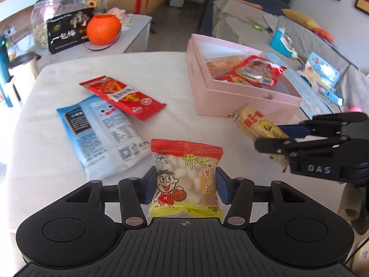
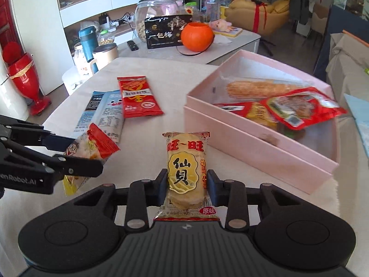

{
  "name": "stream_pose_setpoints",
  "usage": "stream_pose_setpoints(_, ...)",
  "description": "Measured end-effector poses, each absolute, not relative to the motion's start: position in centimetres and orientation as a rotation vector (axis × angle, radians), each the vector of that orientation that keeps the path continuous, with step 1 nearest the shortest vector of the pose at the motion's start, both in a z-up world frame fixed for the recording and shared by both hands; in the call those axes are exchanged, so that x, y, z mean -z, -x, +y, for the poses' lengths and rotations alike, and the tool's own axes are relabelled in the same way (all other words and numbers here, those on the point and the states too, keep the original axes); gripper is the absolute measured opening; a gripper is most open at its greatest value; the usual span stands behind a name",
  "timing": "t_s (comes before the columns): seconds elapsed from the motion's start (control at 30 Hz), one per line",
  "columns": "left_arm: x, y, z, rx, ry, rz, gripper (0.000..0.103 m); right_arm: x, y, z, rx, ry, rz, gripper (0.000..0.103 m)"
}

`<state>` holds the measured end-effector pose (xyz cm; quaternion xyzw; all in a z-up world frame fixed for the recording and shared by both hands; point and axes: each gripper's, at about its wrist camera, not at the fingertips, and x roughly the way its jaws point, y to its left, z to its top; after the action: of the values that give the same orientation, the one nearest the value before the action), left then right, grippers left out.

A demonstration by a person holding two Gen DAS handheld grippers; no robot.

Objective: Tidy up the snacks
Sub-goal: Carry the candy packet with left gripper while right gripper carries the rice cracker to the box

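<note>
My left gripper (image 1: 185,185) is shut on a small bag of white ball snacks (image 1: 186,177) with a cartoon boy, held above the table. It also shows at the left of the right wrist view (image 2: 90,152). My right gripper (image 2: 186,185) is shut on a yellow rice cracker pack (image 2: 185,170), also seen in the left wrist view (image 1: 258,124). The pink box (image 2: 253,145) stands open to the right with several snack packs inside. A red packet (image 2: 138,97) and a blue-white bag (image 2: 103,113) lie on the table.
The table has a white cloth (image 2: 161,73). Behind it stands a side table with an orange pumpkin bowl (image 2: 197,35), a black box (image 2: 165,33) and a glass jar (image 2: 159,4). A couch (image 1: 299,37) lies to the right.
</note>
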<state>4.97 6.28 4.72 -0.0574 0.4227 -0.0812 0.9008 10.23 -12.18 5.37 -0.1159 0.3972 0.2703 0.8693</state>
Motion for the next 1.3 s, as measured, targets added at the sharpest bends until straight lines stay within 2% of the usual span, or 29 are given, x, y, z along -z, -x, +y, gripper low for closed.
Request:
stream_pose_setpoints(0.23,-3.2,-4.4,0.3,0.243,0.085,0.900,0.057,-6.4,-6.9,-18.2,-0.478,0.227,0.828,0.035)
stream_pose_setpoints(0.43,-3.8,-4.3,-0.9,0.297,0.104,0.880,0.057,-5.4,-5.3,-20.1,-0.416,0.182,0.839,0.035)
stream_pose_setpoints(0.57,-7.9,-6.3,0.0,0.324,0.162,0.787,0.057,-6.2,-5.2,-21.1,-0.378,0.134,0.811,0.035)
stream_pose_setpoints(0.73,-15.3,-11.2,0.1,0.300,0.178,0.555,0.057,-7.4,-4.8,-21.7,-0.339,0.073,0.721,0.035)
stream_pose_setpoints(0.83,-17.2,-15.4,0.0,0.311,0.247,0.481,0.058,-7.0,-4.9,-21.7,-0.348,0.045,0.731,0.034)
stream_pose_setpoints(0.9,-16.3,-19.0,-0.1,0.339,0.310,0.517,0.061,-6.5,-5.0,-21.4,-0.342,0.058,0.737,0.034)
stream_pose_setpoints(0.97,-13.5,-22.7,-0.5,0.334,0.346,0.667,0.059,-5.9,-5.3,-21.1,-0.330,0.056,0.748,0.034)
stream_pose_setpoints(1.03,-10.8,-24.1,-0.8,0.295,0.334,0.732,0.059,-5.1,-5.8,-20.7,-0.318,0.027,0.770,0.034)
stream_pose_setpoints(1.17,-8.7,-22.9,-0.4,0.305,0.280,0.713,0.059,-3.6,-6.2,-20.2,-0.311,0.007,0.809,0.034)
stream_pose_setpoints(1.3,-9.0,-20.9,1.2,0.320,0.281,0.634,0.059,-3.0,-6.4,-20.7,-0.304,0.040,0.830,0.034)
